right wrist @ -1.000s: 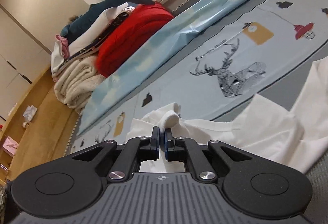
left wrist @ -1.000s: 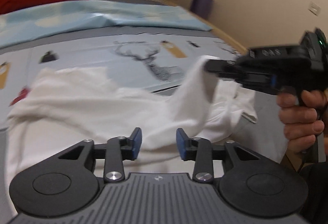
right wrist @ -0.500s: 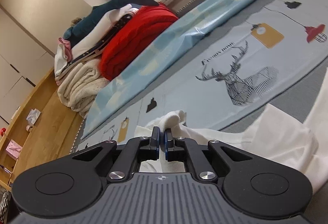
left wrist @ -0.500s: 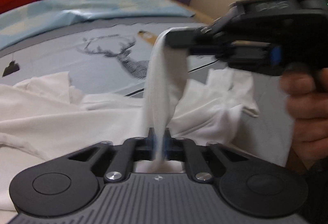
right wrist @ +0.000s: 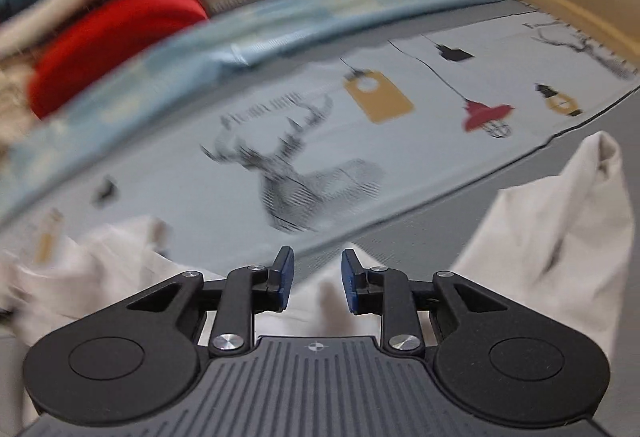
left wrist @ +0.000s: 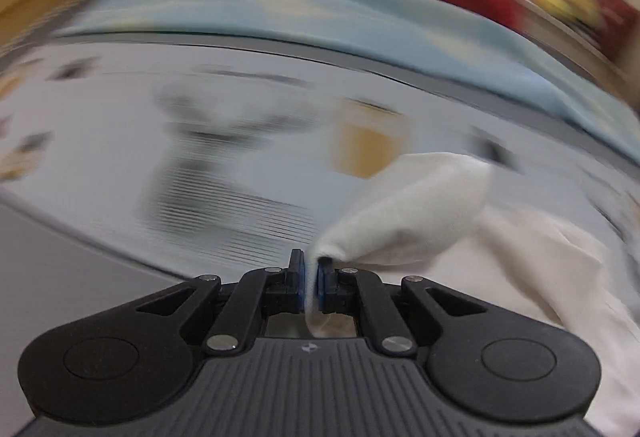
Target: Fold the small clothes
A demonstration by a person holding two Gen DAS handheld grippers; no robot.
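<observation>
A small white garment [left wrist: 420, 213] lies crumpled on a grey printed bedspread [left wrist: 200, 165]. My left gripper [left wrist: 310, 277] is shut on a fold of it, and the cloth trails off to the right. The left wrist view is blurred by motion. In the right wrist view my right gripper [right wrist: 316, 279] is open and empty, just above the white garment [right wrist: 560, 237], which spreads to both sides of it and rises in a peak on the right.
The bedspread shows a deer print [right wrist: 296, 181] and lamp drawings [right wrist: 486, 117]. A light blue sheet [right wrist: 280, 37] lies behind it. A red blanket [right wrist: 120, 41] and piled linens sit at the back left. A wooden edge [right wrist: 580, 21] runs along the right.
My right gripper has opened and let go of the garment. My left gripper, shut on the cloth, has swung quickly to the left, away from the right gripper.
</observation>
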